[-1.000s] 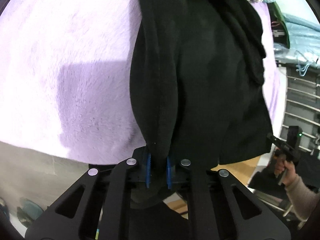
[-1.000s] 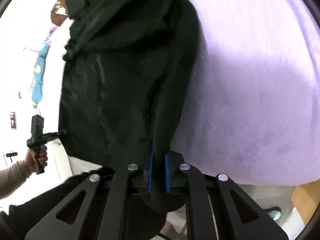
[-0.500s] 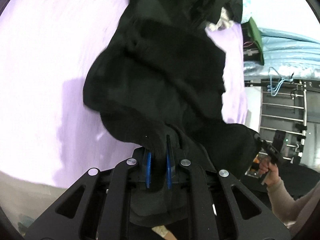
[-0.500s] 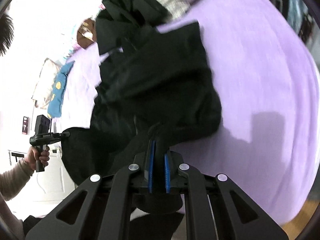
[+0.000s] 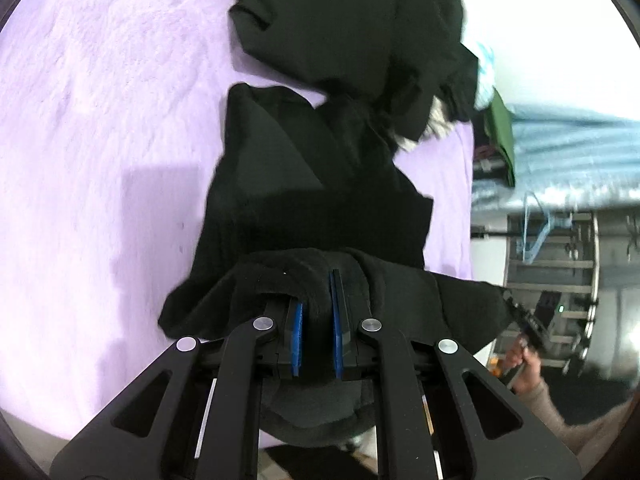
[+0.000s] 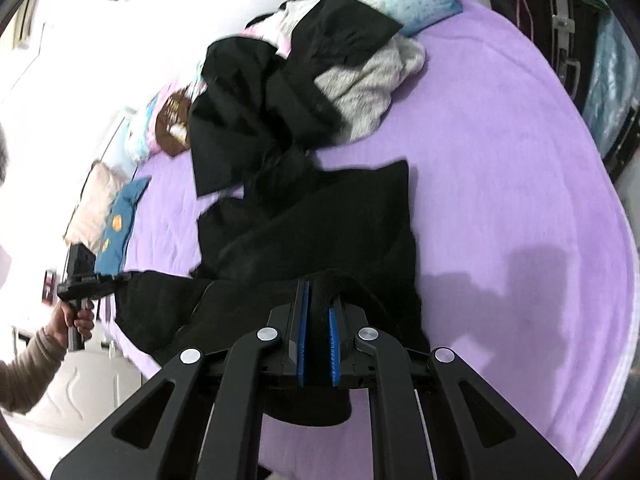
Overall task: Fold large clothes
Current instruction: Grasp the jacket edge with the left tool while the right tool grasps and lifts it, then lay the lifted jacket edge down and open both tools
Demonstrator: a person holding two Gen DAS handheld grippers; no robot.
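A large black garment (image 5: 312,184) lies partly spread on the purple bed cover (image 5: 100,140), its near edge lifted toward me. My left gripper (image 5: 317,312) is shut on one corner of that edge. My right gripper (image 6: 318,320) is shut on the other corner, and the garment (image 6: 328,216) stretches away from it over the bed cover (image 6: 520,200). The right gripper shows at the far right of the left wrist view (image 5: 528,326); the left gripper shows at the left of the right wrist view (image 6: 86,284). The cloth between them hangs slack.
A heap of other black clothes (image 5: 352,28) and a grey-white fleece piece (image 6: 368,80) lies at the far end of the bed. Pillows (image 6: 400,0) sit behind it. A metal rack (image 5: 560,264) stands right of the bed.
Both grippers have risen and tipped forward with the garment's edge. The garment, hanging close in front before, now lies laid out across the bed.
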